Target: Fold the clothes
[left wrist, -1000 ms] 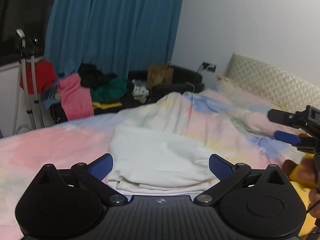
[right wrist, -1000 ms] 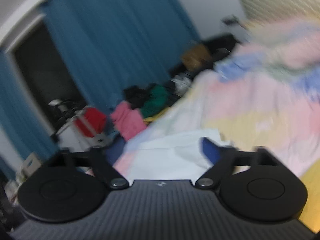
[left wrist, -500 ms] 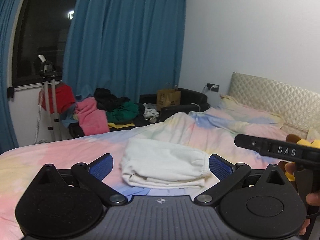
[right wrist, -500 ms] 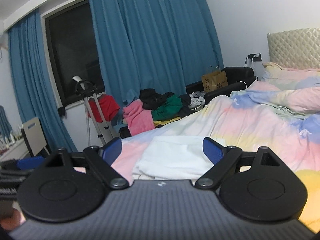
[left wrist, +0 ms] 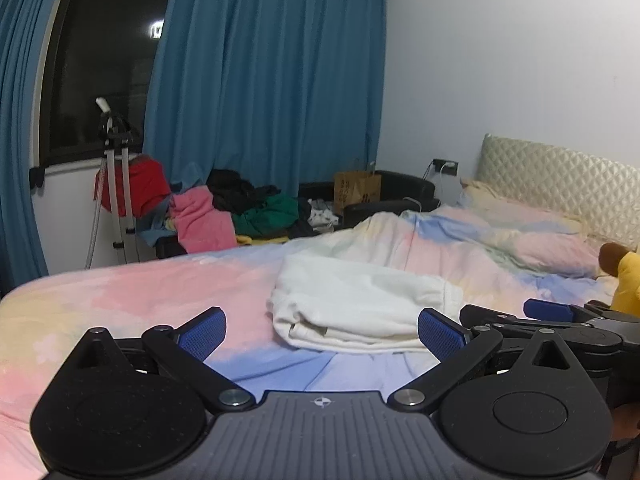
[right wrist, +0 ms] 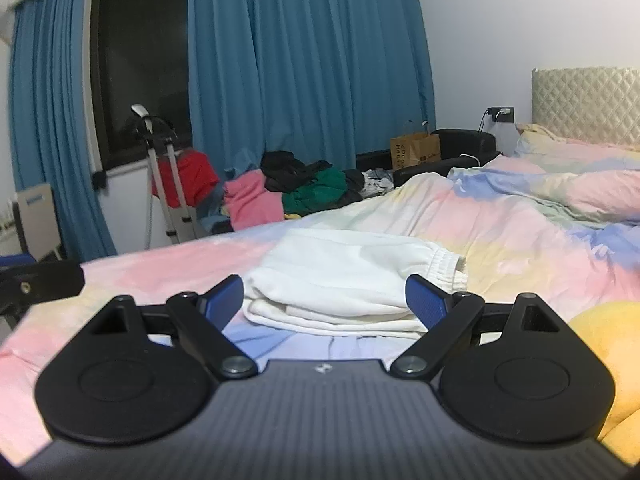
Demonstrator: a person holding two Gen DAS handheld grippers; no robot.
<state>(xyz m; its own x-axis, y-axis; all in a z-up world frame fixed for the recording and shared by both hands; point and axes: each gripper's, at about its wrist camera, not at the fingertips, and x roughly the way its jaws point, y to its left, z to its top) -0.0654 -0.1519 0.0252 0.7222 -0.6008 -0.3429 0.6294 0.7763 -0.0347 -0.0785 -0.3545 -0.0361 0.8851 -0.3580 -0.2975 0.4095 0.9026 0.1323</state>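
A white garment (left wrist: 356, 304) lies folded in a flat stack on the pastel bedspread (left wrist: 132, 292), its elastic hem to the right. It also shows in the right wrist view (right wrist: 344, 276). My left gripper (left wrist: 322, 332) is open and empty, held back from the garment's near edge. My right gripper (right wrist: 324, 300) is open and empty, its blue pads level with the garment's near edge without touching it. The right gripper also shows at the right of the left wrist view (left wrist: 560, 316).
A pile of pink, green and black clothes (left wrist: 240, 216) lies on a dark sofa beyond the bed. A red garment hangs on a metal stand (left wrist: 116, 184). A paper bag (right wrist: 416, 150) stands by the armchair. A yellow plush toy (right wrist: 608, 356) lies at the right.
Both grippers have pulled back and risen away from the folded garment, which now looks smaller and farther. The right view has steadied from blur. Both stay open.
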